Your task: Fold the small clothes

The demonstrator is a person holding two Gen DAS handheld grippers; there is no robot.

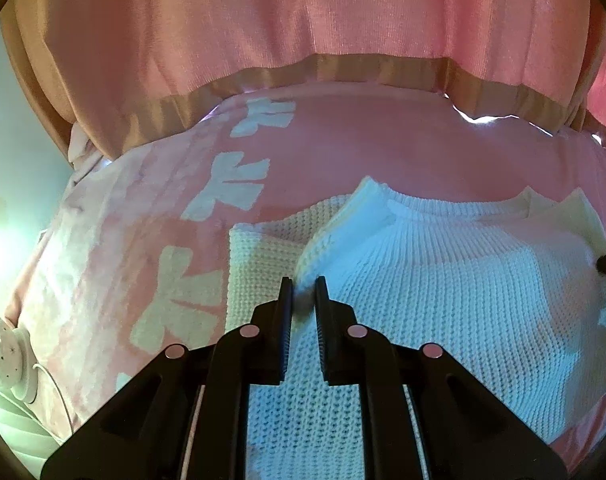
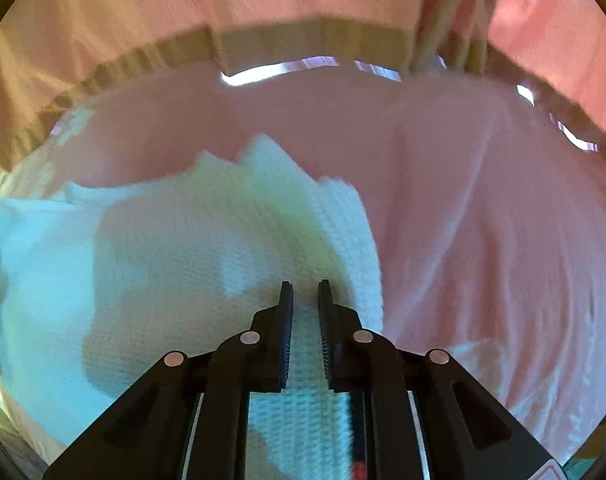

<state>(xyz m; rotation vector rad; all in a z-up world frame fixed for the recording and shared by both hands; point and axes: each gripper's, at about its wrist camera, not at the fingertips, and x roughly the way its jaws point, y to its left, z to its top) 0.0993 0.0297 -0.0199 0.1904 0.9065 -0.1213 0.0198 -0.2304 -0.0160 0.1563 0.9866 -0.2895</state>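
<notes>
Far out to the left of the left tongs (image 1: 303,284) sat a small white perforated gadget (image 1: 5,354) with a thin cord, then the pink plush blanket with pale bow shapes (image 1: 103,240) spread under everything. The left tongs were narrowed, with a bulge of the white chunky-knit sweater (image 1: 443,280) pressed between the tips; they looked to be pinching a fold of knit near the shoulder, though how firmly was hard to judge. The ribbed neckline lay just ahead and to the right of those tips, a folded sleeve panel to their left.

Over on the right tongs (image 2: 305,286), same story: narrow gap, white knit filling it, the sweater's edge right at the tips and bare pink blanket beyond to the right.

Risk from here: loose open knit could snag on the ridged pads, or one side could slip out if the two tongs lifted unevenly, skewing the fold. Only one layer might be caught, too.

The right view was smeared with blur, so stitch detail was lost. The sweater's lower hem was cut off behind both tool bodies. A pink curtain with a tan band (image 1: 303,20) hid whatever lay ahead.
</notes>
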